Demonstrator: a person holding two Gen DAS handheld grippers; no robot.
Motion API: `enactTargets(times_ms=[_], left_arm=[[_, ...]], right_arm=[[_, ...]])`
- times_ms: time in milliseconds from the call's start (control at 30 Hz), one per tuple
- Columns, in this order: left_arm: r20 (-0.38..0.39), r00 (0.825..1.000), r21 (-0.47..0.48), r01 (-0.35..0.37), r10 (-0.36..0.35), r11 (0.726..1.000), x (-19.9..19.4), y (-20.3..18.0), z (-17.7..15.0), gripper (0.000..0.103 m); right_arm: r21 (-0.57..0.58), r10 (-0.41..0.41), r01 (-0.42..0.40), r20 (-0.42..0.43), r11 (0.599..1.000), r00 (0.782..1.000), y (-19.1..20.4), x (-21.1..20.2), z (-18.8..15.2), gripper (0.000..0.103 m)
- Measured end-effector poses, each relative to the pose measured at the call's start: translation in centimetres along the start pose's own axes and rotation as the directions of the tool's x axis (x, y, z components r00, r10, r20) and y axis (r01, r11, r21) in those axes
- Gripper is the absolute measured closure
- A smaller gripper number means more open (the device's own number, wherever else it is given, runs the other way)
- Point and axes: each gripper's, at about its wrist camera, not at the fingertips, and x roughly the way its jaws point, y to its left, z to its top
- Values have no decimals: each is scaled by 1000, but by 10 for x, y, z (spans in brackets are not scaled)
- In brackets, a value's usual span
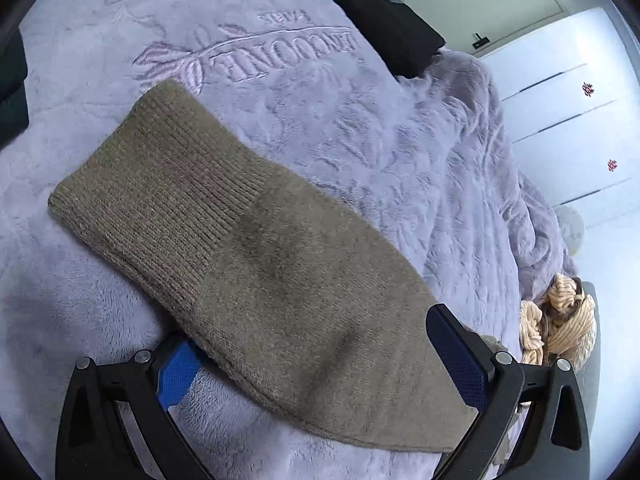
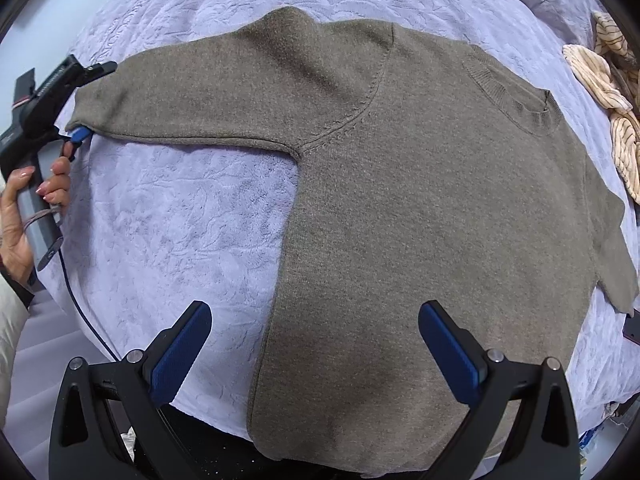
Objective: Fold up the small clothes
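Observation:
A grey-brown knit sweater (image 2: 420,208) lies flat on the lilac blanket (image 2: 180,232), one sleeve stretched to the left. In the left wrist view that sleeve (image 1: 248,240) with its ribbed cuff runs up and left between the fingers of my left gripper (image 1: 320,356), which is open around it. The left gripper also shows in the right wrist view (image 2: 80,120) at the sleeve's cuff end, held by a hand. My right gripper (image 2: 316,344) is open and empty, hovering over the sweater's lower hem.
A beige striped garment (image 2: 612,120) lies crumpled at the blanket's right edge, also seen in the left wrist view (image 1: 560,320). A black pillow (image 1: 384,32) sits at the far side. White drawers (image 1: 568,120) stand beyond the bed.

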Motion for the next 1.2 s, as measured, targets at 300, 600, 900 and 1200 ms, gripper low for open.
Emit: enactTargets(times_ms=[300,600,900,1200], left_arm=[[62,998,93,-30,24,995,-22,-19,-5,88],[91,989,328,81,-117,941,-62,-153,-50,89],[-109,977,575,214,-185,790,-4,-326,-180,88],[-310,949,692,270,-62,669,112,-418,-329,88]], right_arm=[[32,20,-20,10,999,1000,-12,-2,-11,0],[99,48,-51,35,994,998,-70,-2,-27,0],[212,30,-44,71,976,997,-196,-1,-37,0],[379,-6,-14,51,925,999,-334,22,-66,0]])
